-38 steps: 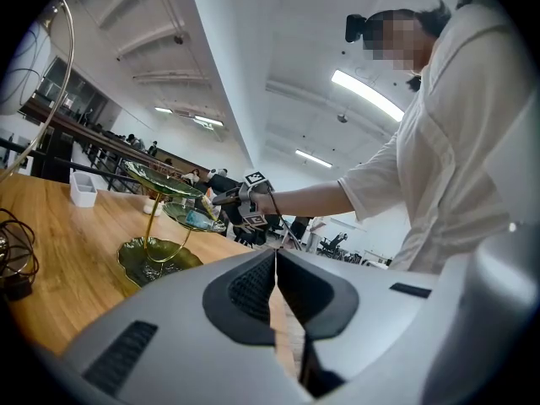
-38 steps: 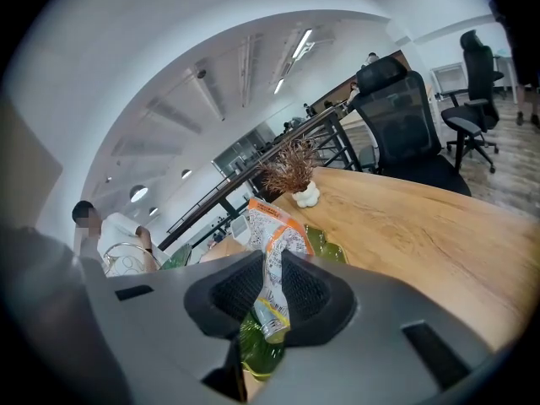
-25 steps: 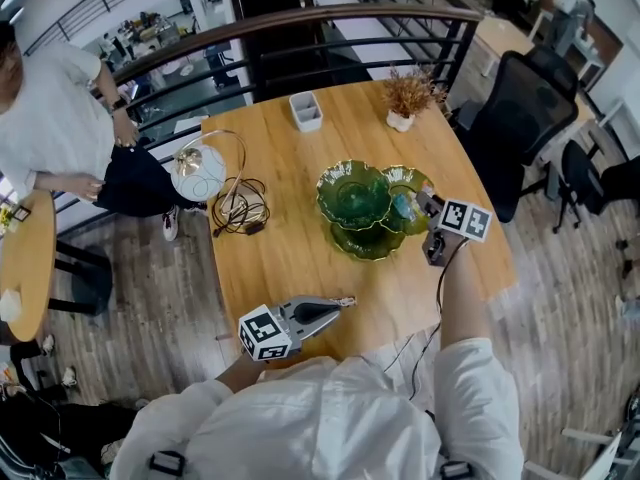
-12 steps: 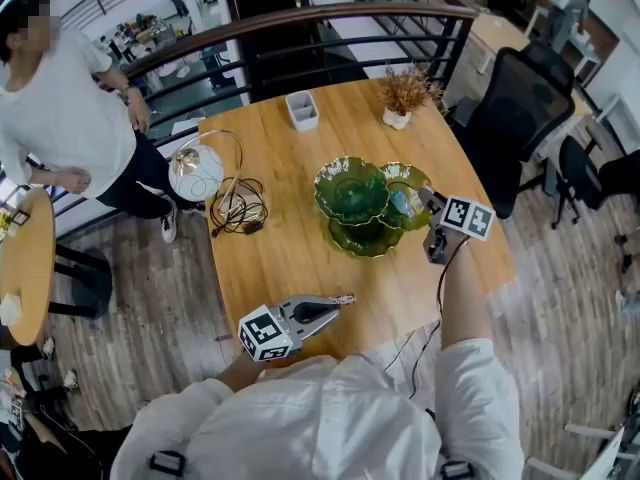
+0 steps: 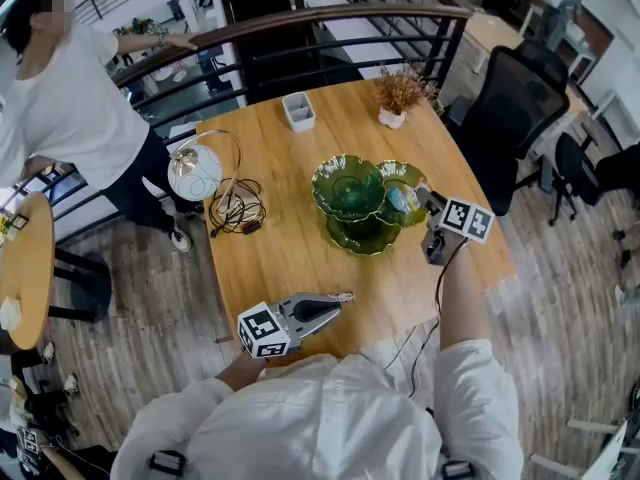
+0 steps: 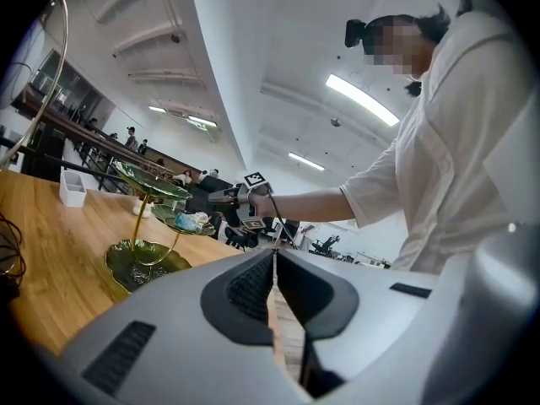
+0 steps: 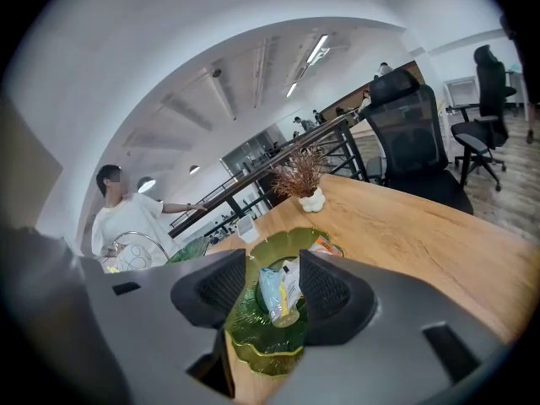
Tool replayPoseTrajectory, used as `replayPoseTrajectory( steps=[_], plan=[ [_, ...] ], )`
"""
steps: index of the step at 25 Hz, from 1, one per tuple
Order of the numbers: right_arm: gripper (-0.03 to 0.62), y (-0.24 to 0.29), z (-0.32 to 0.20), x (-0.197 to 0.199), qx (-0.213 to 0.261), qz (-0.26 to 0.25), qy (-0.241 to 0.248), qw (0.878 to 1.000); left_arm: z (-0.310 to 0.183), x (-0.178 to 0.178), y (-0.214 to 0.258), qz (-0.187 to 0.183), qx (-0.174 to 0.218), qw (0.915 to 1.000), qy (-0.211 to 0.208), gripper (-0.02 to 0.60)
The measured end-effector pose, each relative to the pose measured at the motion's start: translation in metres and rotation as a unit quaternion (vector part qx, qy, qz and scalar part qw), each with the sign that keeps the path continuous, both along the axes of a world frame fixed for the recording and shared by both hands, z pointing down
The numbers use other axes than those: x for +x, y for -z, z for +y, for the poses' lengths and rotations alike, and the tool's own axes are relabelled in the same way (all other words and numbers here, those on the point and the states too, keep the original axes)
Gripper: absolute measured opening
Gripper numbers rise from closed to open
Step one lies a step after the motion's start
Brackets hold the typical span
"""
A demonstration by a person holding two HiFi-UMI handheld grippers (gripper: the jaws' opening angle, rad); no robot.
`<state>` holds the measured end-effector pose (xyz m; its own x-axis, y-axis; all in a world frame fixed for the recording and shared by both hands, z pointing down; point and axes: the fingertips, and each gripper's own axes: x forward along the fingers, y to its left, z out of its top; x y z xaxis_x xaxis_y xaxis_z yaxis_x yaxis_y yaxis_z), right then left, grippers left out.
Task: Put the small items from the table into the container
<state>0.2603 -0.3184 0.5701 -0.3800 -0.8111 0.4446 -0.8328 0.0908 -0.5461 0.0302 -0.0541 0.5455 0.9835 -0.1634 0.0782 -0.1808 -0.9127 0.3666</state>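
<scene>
Right claw (image 7: 272,285) hangs with jaws apart over a tier of the green dish stand (image 7: 253,346); a small packet (image 7: 282,300) lies there, directly between them. Left claw (image 6: 274,264), jaws pressed together on nothing, hovers over the counter (image 6: 51,260).

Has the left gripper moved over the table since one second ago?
No. The left gripper is at the same place over the near edge of the table.
</scene>
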Motion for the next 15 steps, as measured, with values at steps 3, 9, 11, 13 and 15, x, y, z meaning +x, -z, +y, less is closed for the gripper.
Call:
replayPoseTrajectory(
  steps=[3, 9, 11, 13, 15],
  plan=[
    [0.199, 0.002, 0.005, -0.001, 0.003, -0.005, -0.002, 1.000, 0.003, 0.001, 0.002, 0.000, 0.002, 1.0000, -0.004, 0.008],
    [0.199, 0.003, 0.017, -0.003, 0.009, -0.013, -0.005, 1.000, 0.011, 0.002, 0.002, -0.003, 0.008, 0.9999, -0.011, 0.008],
    [0.199, 0.005, 0.022, -0.004, 0.012, -0.014, -0.005, 1.000, 0.014, 0.002, 0.002, -0.003, 0.009, 0.9999, -0.012, 0.008],
    [0.199, 0.006, 0.028, -0.005, 0.013, -0.016, -0.005, 1.000, 0.016, 0.001, 0.004, -0.003, 0.010, 0.9999, -0.013, 0.008],
    [0.199, 0.007, 0.034, -0.007, 0.015, -0.018, -0.004, 1.000, 0.020, 0.002, 0.004, -0.003, 0.011, 0.9998, -0.014, 0.008]
  ],
)
